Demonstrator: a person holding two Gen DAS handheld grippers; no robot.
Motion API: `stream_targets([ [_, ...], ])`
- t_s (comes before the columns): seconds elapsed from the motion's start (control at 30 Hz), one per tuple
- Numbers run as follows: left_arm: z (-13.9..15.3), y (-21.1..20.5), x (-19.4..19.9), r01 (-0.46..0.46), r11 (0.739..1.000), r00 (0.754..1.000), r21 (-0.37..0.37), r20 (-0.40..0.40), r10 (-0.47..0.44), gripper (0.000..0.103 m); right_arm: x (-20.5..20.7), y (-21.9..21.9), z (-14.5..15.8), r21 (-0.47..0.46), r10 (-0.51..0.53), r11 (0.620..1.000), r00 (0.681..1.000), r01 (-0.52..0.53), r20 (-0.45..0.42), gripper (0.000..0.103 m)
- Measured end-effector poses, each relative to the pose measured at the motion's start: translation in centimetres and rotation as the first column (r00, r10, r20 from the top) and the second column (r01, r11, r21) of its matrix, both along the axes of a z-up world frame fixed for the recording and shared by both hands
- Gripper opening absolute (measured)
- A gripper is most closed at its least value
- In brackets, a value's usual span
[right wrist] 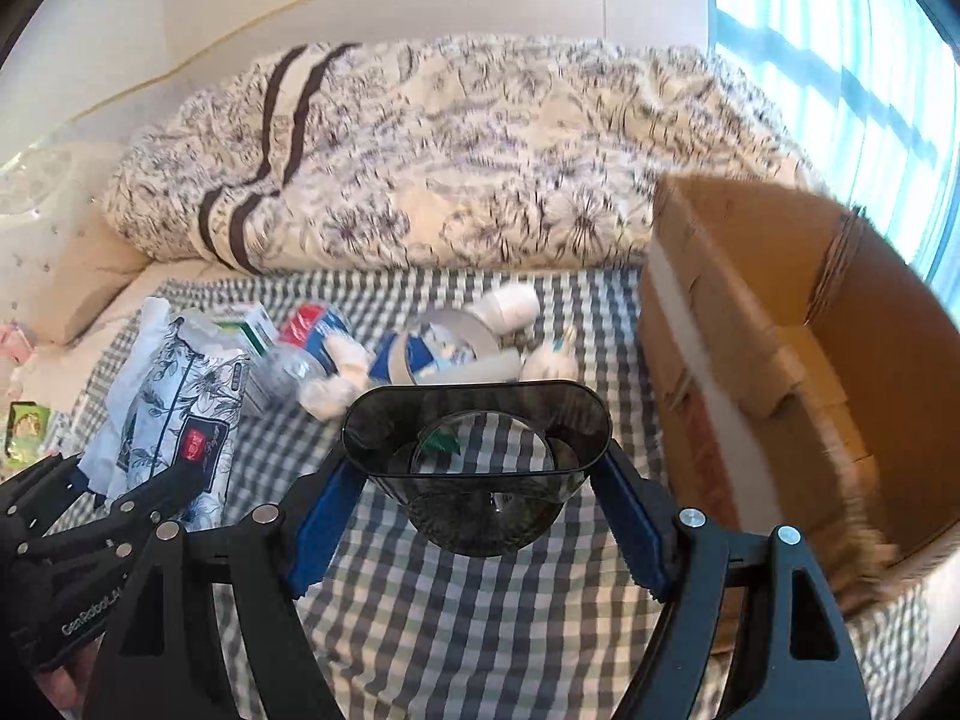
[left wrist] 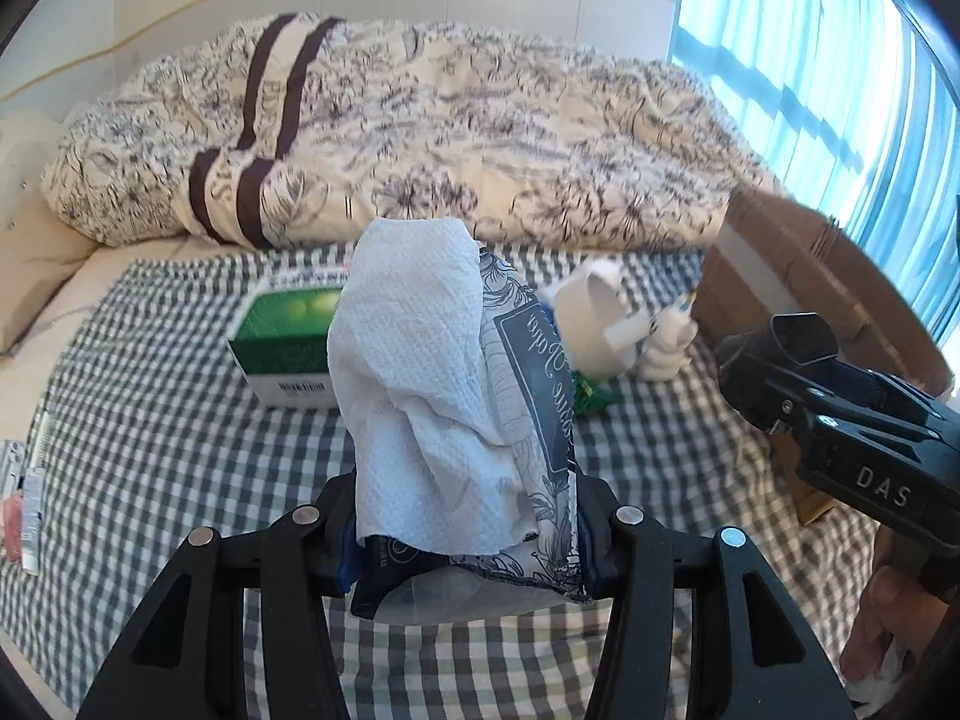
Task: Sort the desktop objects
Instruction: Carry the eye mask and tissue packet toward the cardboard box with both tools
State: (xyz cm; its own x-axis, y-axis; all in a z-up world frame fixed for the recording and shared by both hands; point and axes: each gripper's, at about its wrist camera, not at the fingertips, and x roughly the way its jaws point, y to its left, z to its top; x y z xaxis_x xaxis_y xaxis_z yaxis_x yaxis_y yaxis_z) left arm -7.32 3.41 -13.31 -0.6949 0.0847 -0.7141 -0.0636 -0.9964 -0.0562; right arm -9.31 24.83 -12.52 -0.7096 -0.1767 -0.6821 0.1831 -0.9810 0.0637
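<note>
My left gripper (left wrist: 465, 531) is shut on a floral tissue pack (left wrist: 528, 372) with a white tissue (left wrist: 414, 396) sticking out of it, held upright above the checked cloth. The same tissue pack (right wrist: 174, 414) shows at the left of the right wrist view. My right gripper (right wrist: 474, 498) is shut on a dark see-through plastic cup (right wrist: 474, 456), held over the cloth beside the open cardboard box (right wrist: 798, 354). The cup (left wrist: 804, 339) and right gripper appear at the right of the left wrist view.
On the checked cloth (left wrist: 150, 420) lie a green box (left wrist: 282, 342), a white tape roll (left wrist: 594, 318), a small white figurine (left wrist: 666, 342), a plastic bottle (right wrist: 306, 342) and several small items (left wrist: 24, 492) at the left edge. A patterned duvet (left wrist: 420, 132) lies behind.
</note>
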Motion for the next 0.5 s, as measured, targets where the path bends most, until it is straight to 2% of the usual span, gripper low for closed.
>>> stream_targets([
  [0.5, 8.7, 1.7, 4.2, 0.022, 1.000, 0.983, -0.005, -0.181, -0.022, 0.053, 5.8, 2.2, 7.6, 0.000, -0.022, 1.000, 0.991, 0.022, -0.135, 0.076],
])
